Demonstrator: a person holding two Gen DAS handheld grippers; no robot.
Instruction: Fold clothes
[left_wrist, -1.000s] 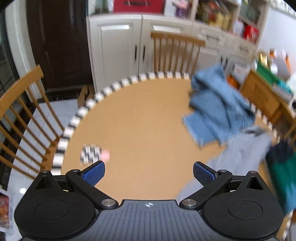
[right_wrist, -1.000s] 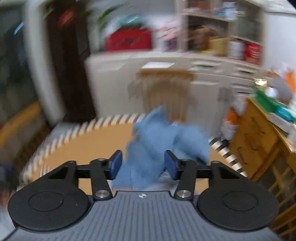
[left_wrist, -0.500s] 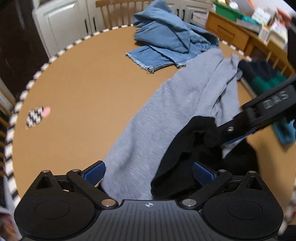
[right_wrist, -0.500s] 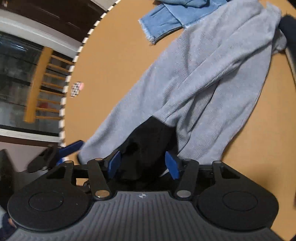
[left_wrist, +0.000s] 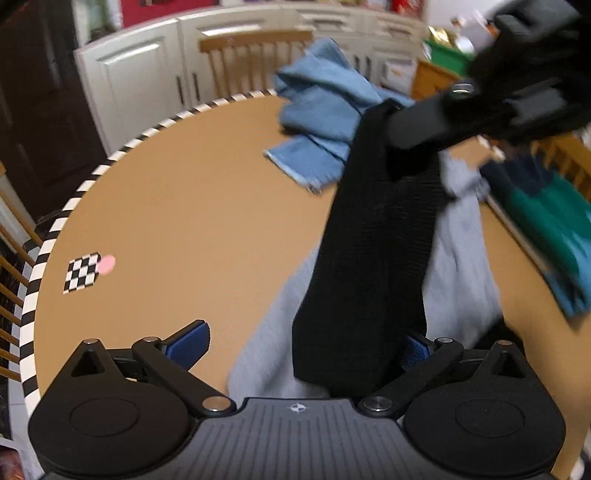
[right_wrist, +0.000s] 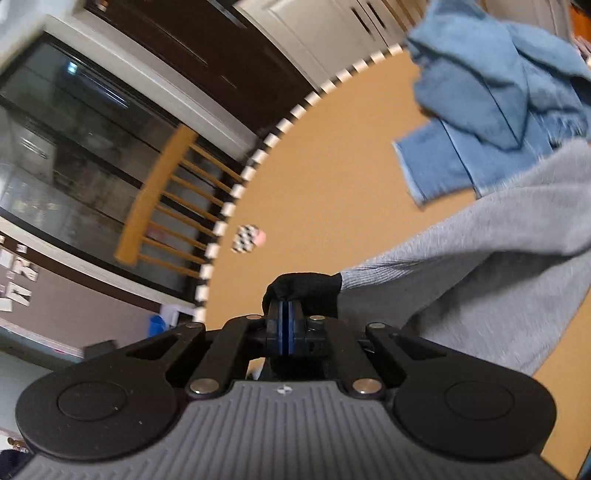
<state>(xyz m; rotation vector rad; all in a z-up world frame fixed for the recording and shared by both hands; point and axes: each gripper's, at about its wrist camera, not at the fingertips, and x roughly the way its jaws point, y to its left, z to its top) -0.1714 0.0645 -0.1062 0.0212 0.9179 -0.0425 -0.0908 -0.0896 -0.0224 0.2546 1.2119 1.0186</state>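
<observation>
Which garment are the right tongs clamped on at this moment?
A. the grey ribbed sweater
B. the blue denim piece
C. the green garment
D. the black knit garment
D: in the right wrist view the right tongs are pressed shut on a corner of the black knit garment, while the grey ribbed sweater lies beside them.

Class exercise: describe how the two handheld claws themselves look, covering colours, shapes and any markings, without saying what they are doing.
Both the left claw and the right claw match: black linkage arms with silver pivot screws, blue ribbed pads, two round black discs at the base, and a grey ridged centre plate bearing a small white cross mark. No cables or sleeves show.
</observation>
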